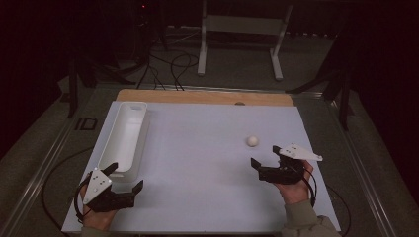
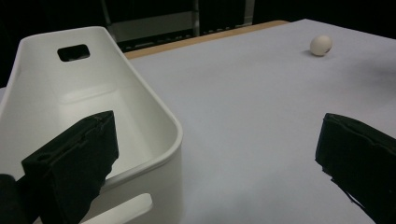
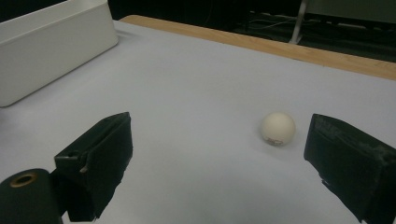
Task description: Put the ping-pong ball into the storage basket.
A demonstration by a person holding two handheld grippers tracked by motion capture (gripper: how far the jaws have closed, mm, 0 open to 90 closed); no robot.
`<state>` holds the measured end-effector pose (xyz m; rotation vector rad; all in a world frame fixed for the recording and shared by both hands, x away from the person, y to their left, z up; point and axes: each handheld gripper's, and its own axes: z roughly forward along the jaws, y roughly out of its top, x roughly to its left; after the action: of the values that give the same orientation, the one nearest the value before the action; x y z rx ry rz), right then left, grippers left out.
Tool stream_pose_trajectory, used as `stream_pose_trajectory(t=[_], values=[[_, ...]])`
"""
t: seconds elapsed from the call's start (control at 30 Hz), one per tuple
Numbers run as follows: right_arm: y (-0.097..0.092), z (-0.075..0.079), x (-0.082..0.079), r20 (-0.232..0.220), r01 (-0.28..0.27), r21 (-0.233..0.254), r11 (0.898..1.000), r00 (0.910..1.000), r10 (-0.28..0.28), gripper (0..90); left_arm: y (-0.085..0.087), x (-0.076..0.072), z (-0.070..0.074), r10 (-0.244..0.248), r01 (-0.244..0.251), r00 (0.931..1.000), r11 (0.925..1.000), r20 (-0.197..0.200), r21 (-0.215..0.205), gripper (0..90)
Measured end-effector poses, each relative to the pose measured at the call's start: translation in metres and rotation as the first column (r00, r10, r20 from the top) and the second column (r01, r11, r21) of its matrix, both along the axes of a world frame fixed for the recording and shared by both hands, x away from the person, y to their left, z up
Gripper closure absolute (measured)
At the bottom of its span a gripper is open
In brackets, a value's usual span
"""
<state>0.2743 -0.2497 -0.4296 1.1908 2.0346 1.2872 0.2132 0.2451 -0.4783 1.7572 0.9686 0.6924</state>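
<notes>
The right hand-held gripper [image 1: 265, 155] is spread wide, near the white ball [image 1: 252, 141]. The left hand-held gripper [image 1: 124, 176], also spread, straddles the near end of the white bin [image 1: 123, 136].

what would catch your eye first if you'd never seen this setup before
Probably the small white ball alone on the pale table top, just ahead of the open right gripper. Next the long white bin with handle cut-outs along the table's left side, empty as far as its inside shows. The open left gripper sits at the bin's near end, one jaw over its rim.
</notes>
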Motion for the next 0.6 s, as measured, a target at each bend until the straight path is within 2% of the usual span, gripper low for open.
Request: stream_pose_trajectory(t=[0.6], values=[[0.002,0.003,0.015,-0.029,0.003,-0.023,1.000,0.9996,-0.003,7.6,0.000,0.006,-0.004,-0.005,0.005,0.9999,1.0000,-0.016,0.007,0.0]])
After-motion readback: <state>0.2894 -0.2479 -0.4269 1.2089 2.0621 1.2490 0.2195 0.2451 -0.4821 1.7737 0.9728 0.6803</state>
